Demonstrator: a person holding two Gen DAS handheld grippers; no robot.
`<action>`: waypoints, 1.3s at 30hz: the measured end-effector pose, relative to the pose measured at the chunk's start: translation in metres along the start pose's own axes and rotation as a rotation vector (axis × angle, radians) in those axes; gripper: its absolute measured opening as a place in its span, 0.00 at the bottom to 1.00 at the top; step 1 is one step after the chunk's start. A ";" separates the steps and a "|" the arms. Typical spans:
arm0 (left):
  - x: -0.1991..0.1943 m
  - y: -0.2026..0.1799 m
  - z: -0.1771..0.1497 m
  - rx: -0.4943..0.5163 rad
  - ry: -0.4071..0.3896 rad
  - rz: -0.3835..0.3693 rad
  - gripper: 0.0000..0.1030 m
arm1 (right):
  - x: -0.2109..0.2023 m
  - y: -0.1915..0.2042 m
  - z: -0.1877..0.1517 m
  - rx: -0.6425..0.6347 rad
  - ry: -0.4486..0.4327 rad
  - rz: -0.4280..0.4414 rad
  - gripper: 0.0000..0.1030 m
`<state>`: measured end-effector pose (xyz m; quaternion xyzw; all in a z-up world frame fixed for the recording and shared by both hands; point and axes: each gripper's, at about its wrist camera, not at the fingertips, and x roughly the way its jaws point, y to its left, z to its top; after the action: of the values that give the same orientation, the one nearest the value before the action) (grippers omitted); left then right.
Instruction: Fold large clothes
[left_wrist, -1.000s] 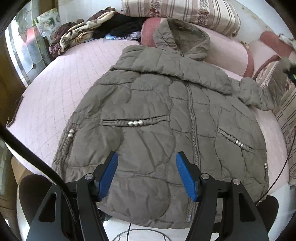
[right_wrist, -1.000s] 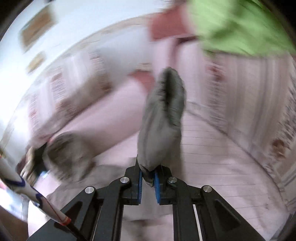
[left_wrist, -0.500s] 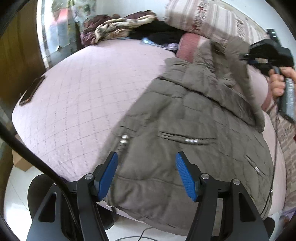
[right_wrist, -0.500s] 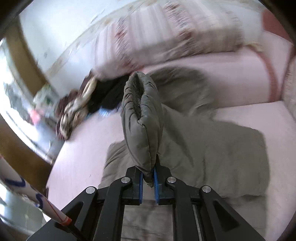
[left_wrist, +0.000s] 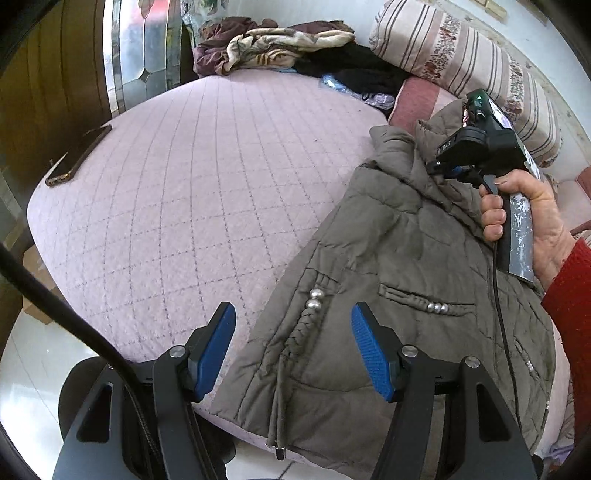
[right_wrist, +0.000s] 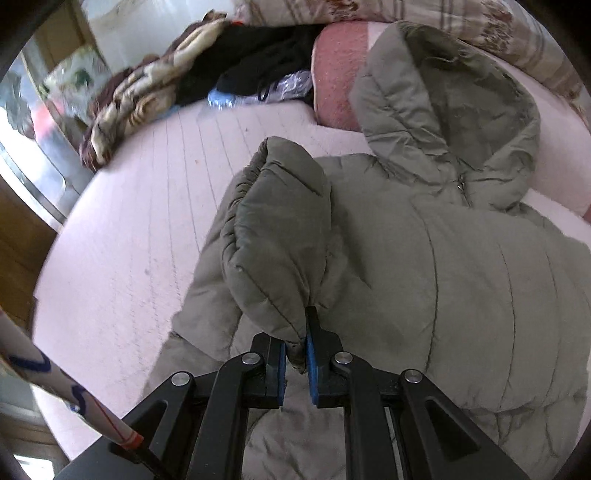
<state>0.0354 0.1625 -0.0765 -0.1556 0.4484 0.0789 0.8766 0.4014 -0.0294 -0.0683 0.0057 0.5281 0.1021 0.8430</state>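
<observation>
The puffer jacket (left_wrist: 388, 258) lay on the bed's (left_wrist: 184, 203) right side: bulky, soft, springy, best gripped at seams. Right tongs (right_wrist: 295, 354) were opening around the sleeve cuff (right_wrist: 273, 240); left tongs (left_wrist: 291, 347) hovered released.

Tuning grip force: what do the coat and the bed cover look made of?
Coat: olive puffer, probably a smooth matte synthetic shell over soft fill; stitched channels bulge. Bed cover: pink quilted fabric, matte, slightly fuzzy; diamond stitching shows.
</observation>
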 end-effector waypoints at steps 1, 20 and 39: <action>0.001 0.000 0.000 -0.002 0.003 0.000 0.62 | 0.003 0.003 -0.001 -0.016 0.004 -0.015 0.23; 0.004 -0.010 -0.005 0.024 0.029 0.018 0.62 | 0.001 -0.019 0.006 0.087 -0.025 0.003 0.36; 0.019 0.026 0.041 0.031 0.078 0.011 0.70 | -0.156 -0.185 -0.152 0.234 -0.086 -0.003 0.71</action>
<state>0.0702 0.2013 -0.0743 -0.1427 0.4845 0.0707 0.8602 0.2315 -0.2534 -0.0187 0.1076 0.4999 0.0382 0.8585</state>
